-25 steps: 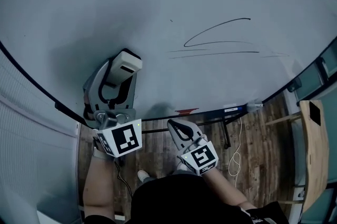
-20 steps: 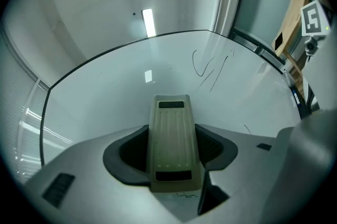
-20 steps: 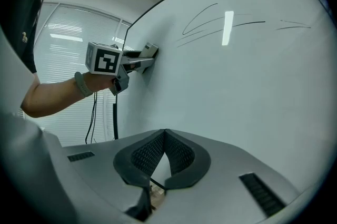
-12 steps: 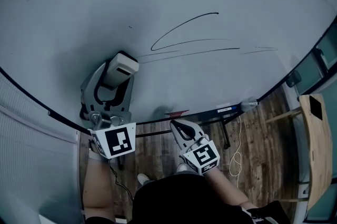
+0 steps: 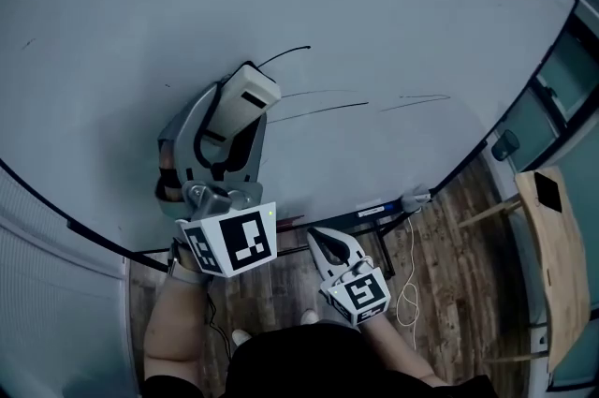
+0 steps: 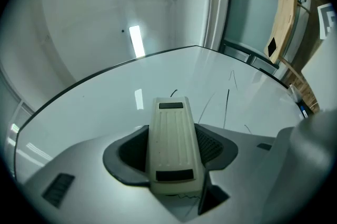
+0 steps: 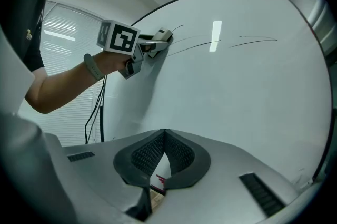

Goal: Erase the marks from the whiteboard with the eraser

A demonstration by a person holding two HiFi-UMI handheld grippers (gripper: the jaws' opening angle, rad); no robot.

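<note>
The whiteboard (image 5: 393,22) fills most of the head view. Thin black marks (image 5: 323,110) run across its middle, with a short curved stroke (image 5: 288,55) above them. My left gripper (image 5: 241,106) is shut on the cream eraser (image 5: 251,93) and holds it against the board at the left end of the marks. In the left gripper view the eraser (image 6: 172,144) sits lengthwise between the jaws, with the marks (image 6: 227,107) just beyond it. My right gripper (image 5: 323,242) hangs low below the board's bottom edge, shut and empty. In the right gripper view, its closed jaws (image 7: 165,133) face the board and the left gripper (image 7: 158,41).
A marker tray (image 5: 374,211) runs along the board's bottom edge with a red item (image 5: 290,220) on it. A wooden chair (image 5: 552,265) stands at the right, and a white cable (image 5: 407,293) lies on the wood floor. Window blinds (image 7: 68,44) are left of the board.
My left gripper has carried the eraser up and to the right onto the left end of the marks. Most of the curved stroke no longer shows. The right gripper has stayed low.
</note>
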